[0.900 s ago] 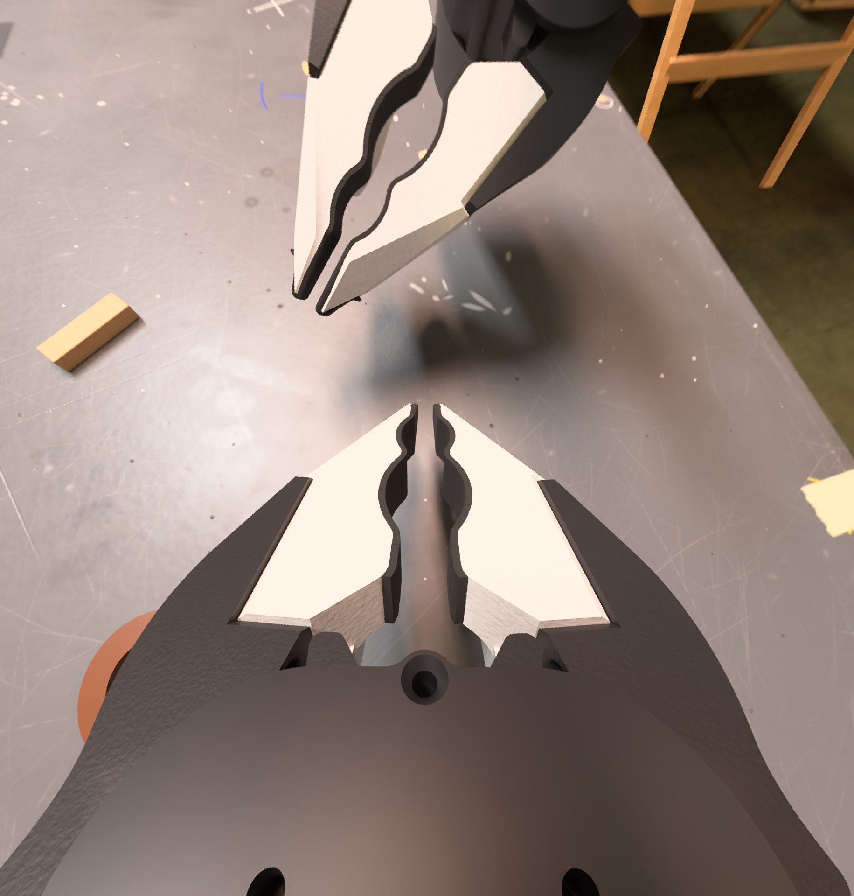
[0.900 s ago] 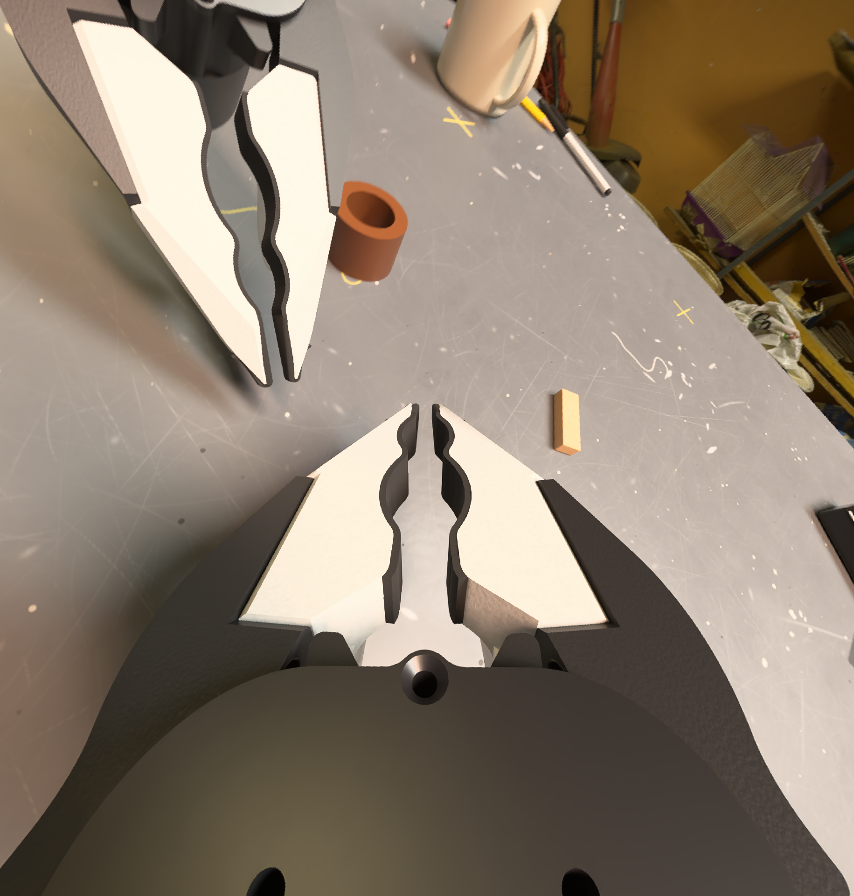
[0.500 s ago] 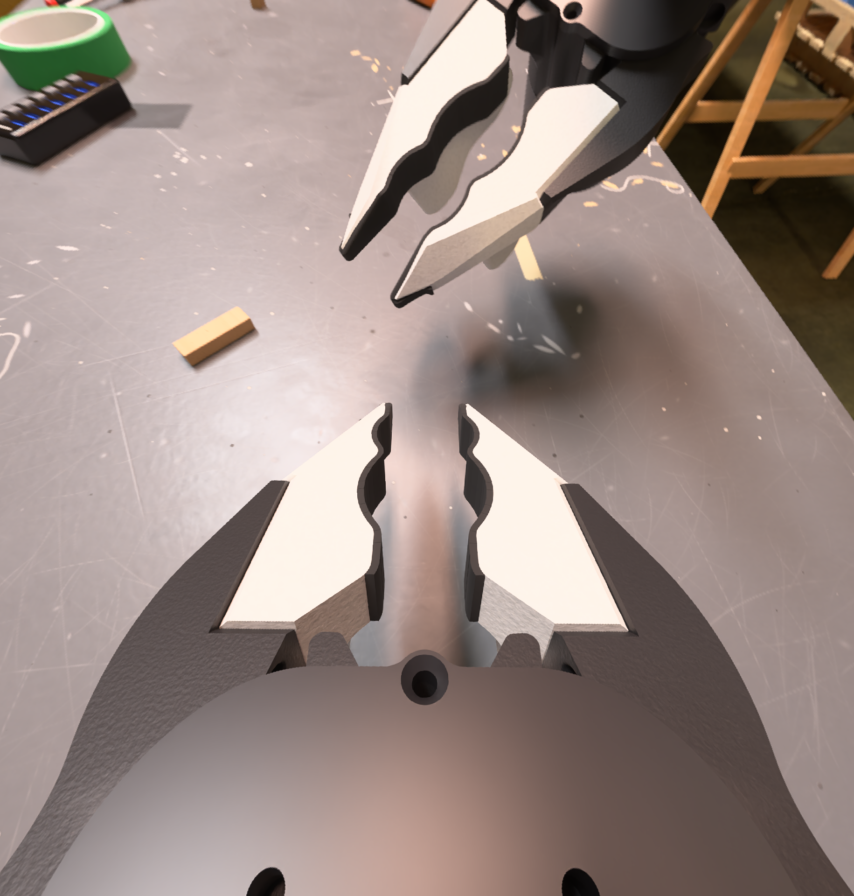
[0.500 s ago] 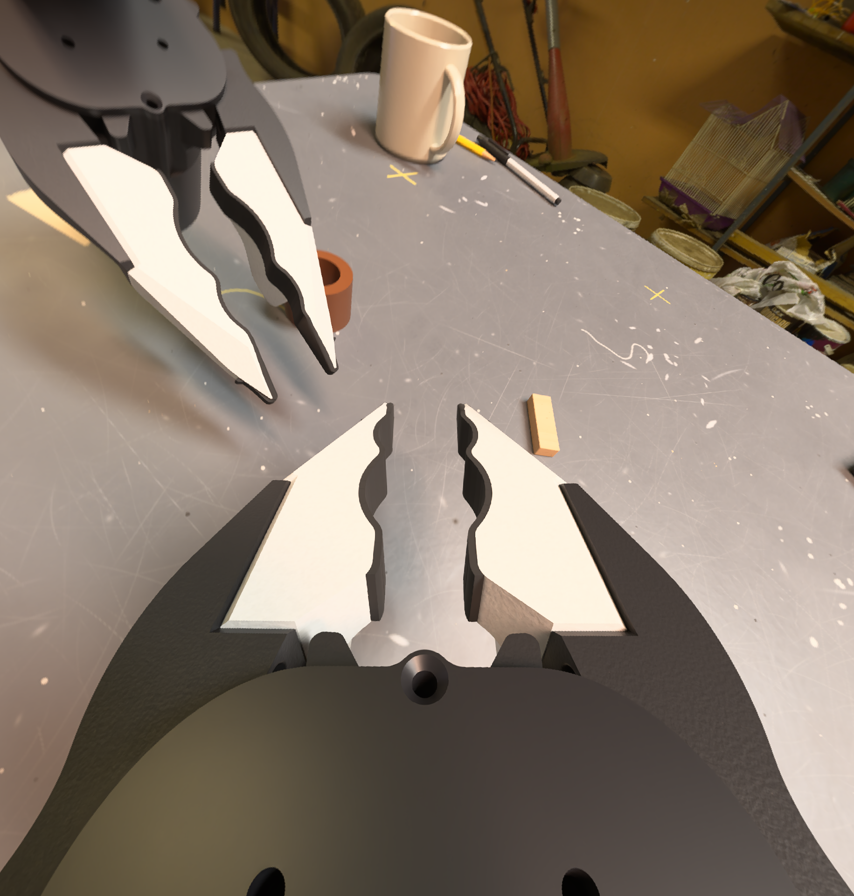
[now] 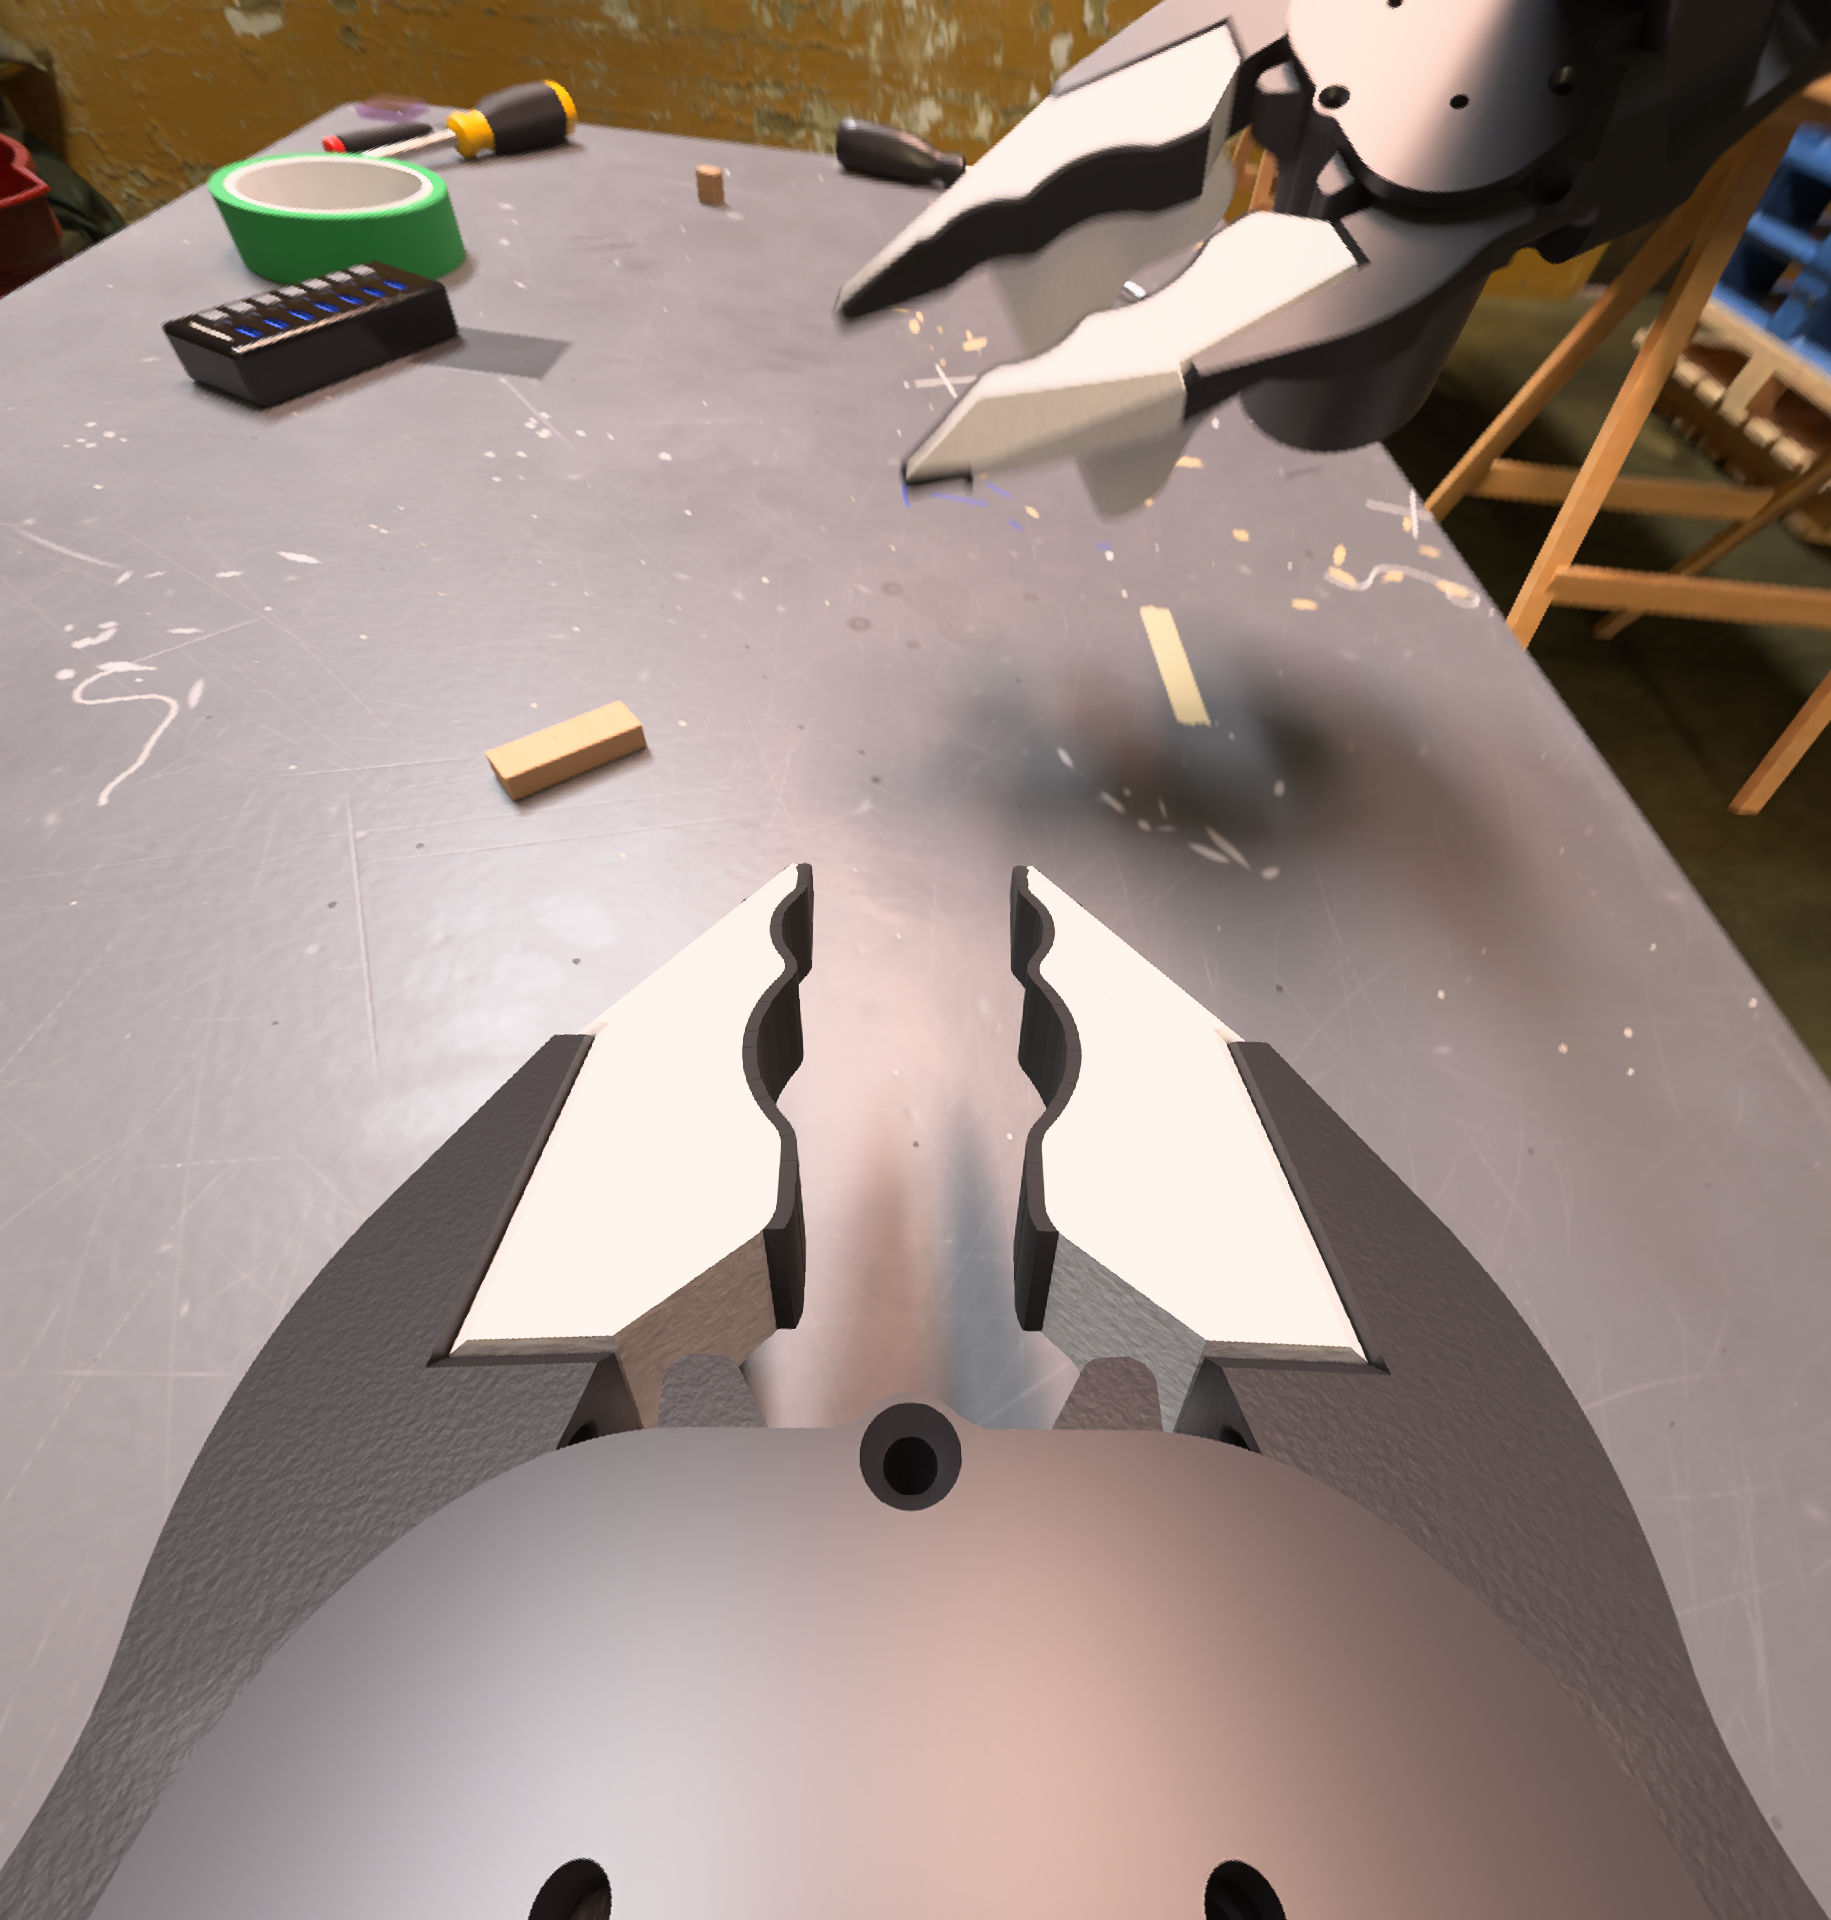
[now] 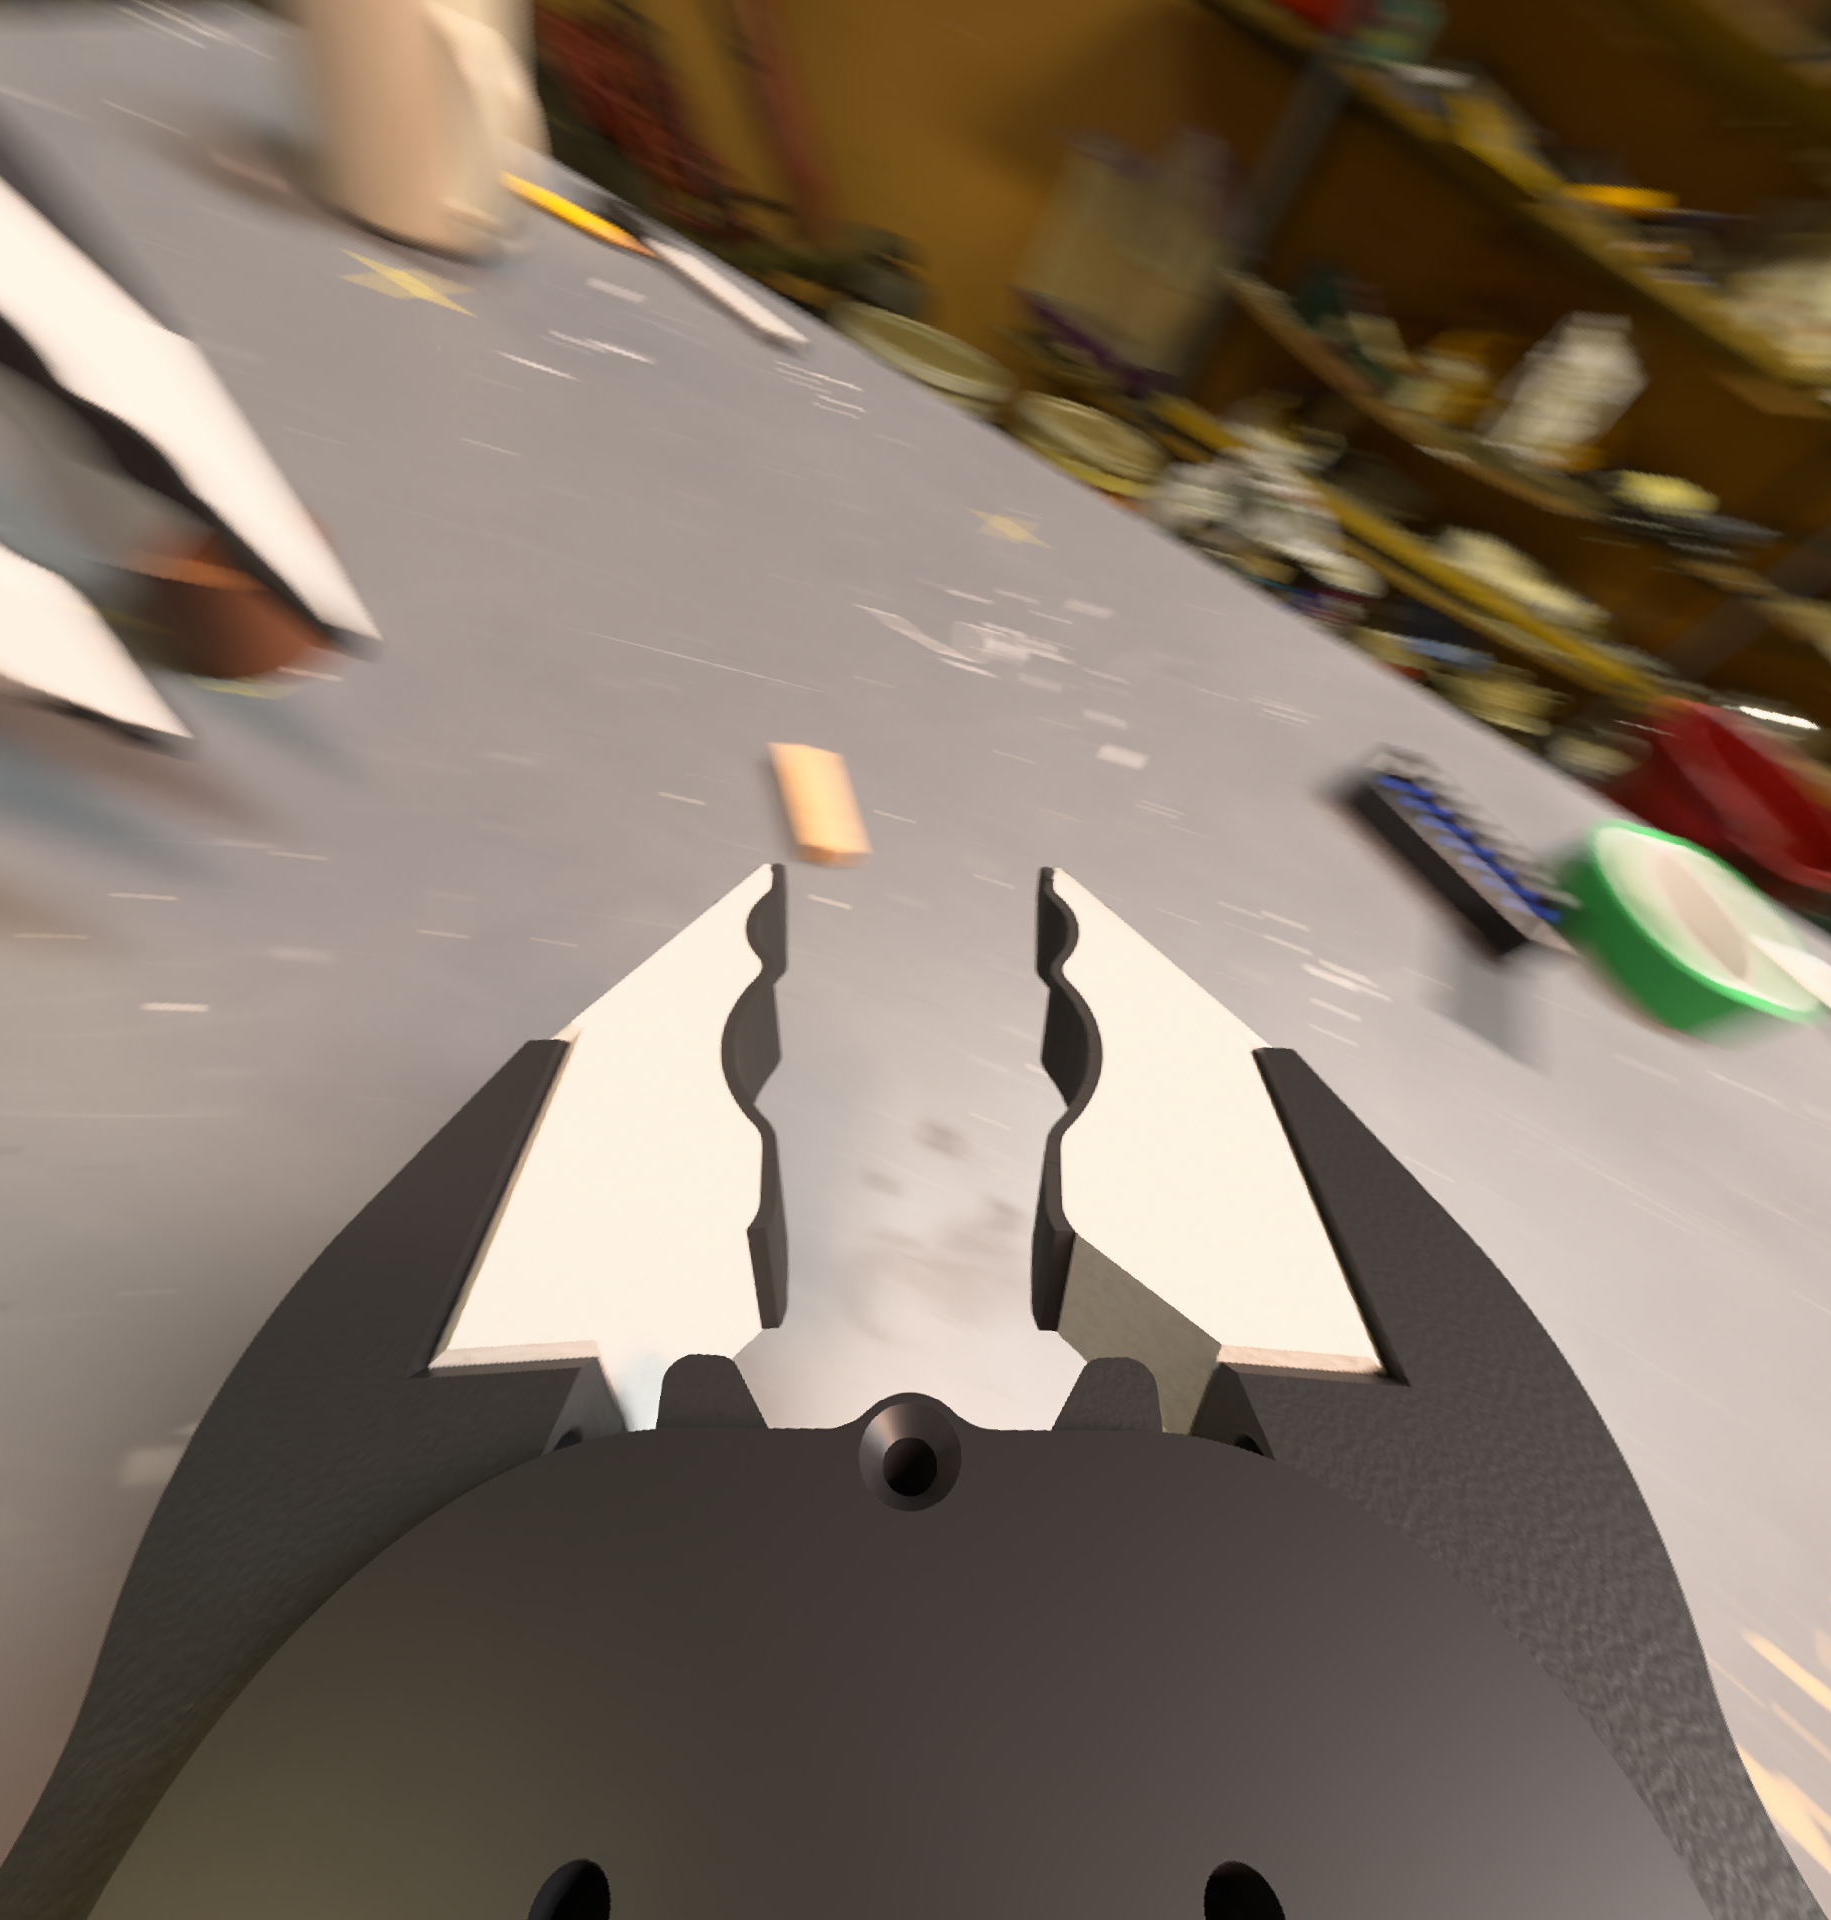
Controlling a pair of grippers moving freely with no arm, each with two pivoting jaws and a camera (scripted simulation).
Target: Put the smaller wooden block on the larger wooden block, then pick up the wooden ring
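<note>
A tan wooden block lies flat on the grey table, ahead and left of my left gripper, which is open and empty above the table. The block also shows in the right wrist view, just beyond the left fingertip of my right gripper, which is open and empty. That view is motion-blurred. The brown wooden ring sits at its left, partly hidden behind the left gripper's fingers. The right gripper hangs open at the upper right of the left wrist view. A tiny tan wooden piece stands far back.
A green tape roll, a black hub and screwdrivers lie at the far left. A flat tan strip lies near the table's right edge. Wooden trestles stand beyond it. A blurred mug stands far back.
Both grippers have opened wider and tilted up, so more of the far table shows. The right gripper has swung quickly, blurring its view. The block now lies close to its fingertips.
</note>
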